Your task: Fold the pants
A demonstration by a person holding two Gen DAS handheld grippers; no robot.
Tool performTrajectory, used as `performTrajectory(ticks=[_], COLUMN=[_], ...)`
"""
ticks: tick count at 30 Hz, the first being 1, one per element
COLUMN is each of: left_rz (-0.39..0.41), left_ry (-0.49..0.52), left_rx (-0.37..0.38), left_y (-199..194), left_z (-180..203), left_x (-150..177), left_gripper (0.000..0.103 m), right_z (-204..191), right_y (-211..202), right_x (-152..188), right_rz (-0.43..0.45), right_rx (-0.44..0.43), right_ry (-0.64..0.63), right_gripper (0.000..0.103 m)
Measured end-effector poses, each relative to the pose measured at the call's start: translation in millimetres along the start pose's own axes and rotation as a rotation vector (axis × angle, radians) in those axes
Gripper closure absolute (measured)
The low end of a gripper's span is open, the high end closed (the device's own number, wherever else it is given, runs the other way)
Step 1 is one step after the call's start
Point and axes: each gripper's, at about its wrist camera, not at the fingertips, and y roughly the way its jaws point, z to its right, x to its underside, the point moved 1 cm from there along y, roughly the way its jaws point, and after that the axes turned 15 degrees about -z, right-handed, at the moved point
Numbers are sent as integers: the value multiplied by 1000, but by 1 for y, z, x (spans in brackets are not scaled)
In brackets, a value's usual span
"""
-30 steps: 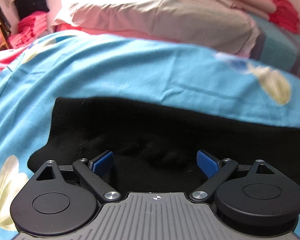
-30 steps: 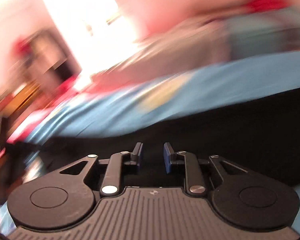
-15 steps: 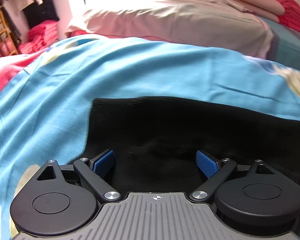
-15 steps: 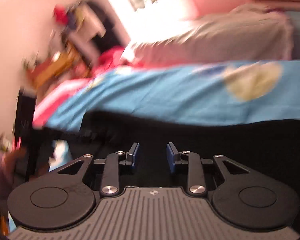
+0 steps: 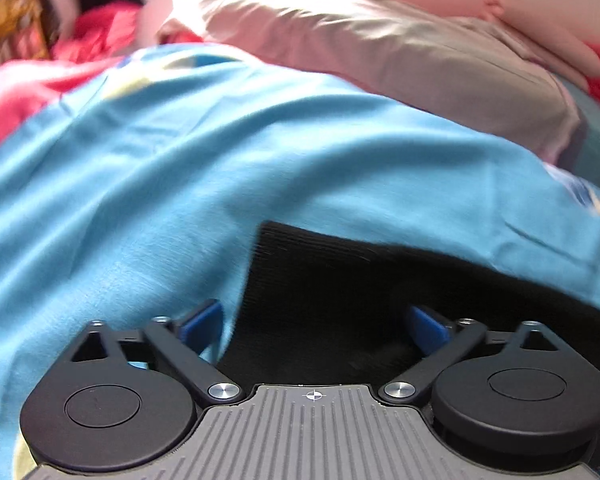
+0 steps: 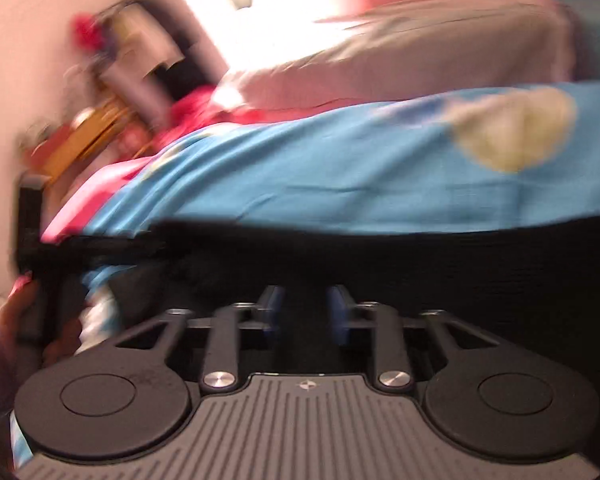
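Black pants [image 5: 340,280] lie flat on a blue bedsheet [image 5: 160,200]. In the left wrist view my left gripper [image 5: 314,326] is wide open, low over the pants' left edge, its left blue pad [image 5: 202,322] over the sheet and its right pad over the cloth. In the right wrist view the pants [image 6: 460,264] spread as a dark band. My right gripper [image 6: 306,312] hangs over them with its blue pads a narrow gap apart; nothing shows between them.
A beige pillow [image 5: 400,56] lies at the head of the bed. Red folded cloth [image 5: 96,36] and a wooden rack [image 6: 84,136] stand at the left beyond the bed. The sheet has a pale yellow print [image 6: 512,132].
My left gripper has shifted left, so the pants' edge now lies between its pads. My right gripper view swung and its pads opened slightly.
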Motion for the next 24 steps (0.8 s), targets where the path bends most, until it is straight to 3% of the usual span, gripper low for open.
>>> performTrajectory(ticks=[1,2,3,5,8,10,11,12,15,17,18,20,21,24], left_rz=[-5,-17,-27,-21,28,21,6,-14,-10,-7,-17,-36,-38,-26], left_ry=[-19,-27,-32,-31,15,60,87,111,184,195,191,172,162,158], left_rx=[4,3,4,25,24,34,36,20,-81,-88,-87,-95,-98,-98], left_y=[-1,-3,-8,-21,-39,-36,-31,-23,-5,-4,-5,-10,-13,-23], left_z=[-2,-2,0,5,25,44,53,62,77,77,76,75,77,92], left_x=[-3,-4,-4,1,12,15,16,18,23,24,24,22,22,24], left_gripper=[0,0,0,0,0,0,0,0,0,0,0,0,0,0], right_z=[12,19,25,21,14,18,30,41,75,114,132,150,154,149], right_y=[-8,-23,-36,-53,-57,-48,-50,-47,-94,-124,-140,-174,-182,-181], right_x=[-2,-1,-3,6,29,40,43,43,60,65,67,81,86,85], right_rz=[55,141,199,218,145,112,113,128,240,325,370,469,503,451], right_rx=[59,120,152,131,22,13,24,15,76,111,141,256,273,140], right_ry=[100,186,212,173,137,130,142,158,238,343,410,527,528,453], right_gripper=[103,92,71,54,54,55,69,73,68,70,66,44,36,36])
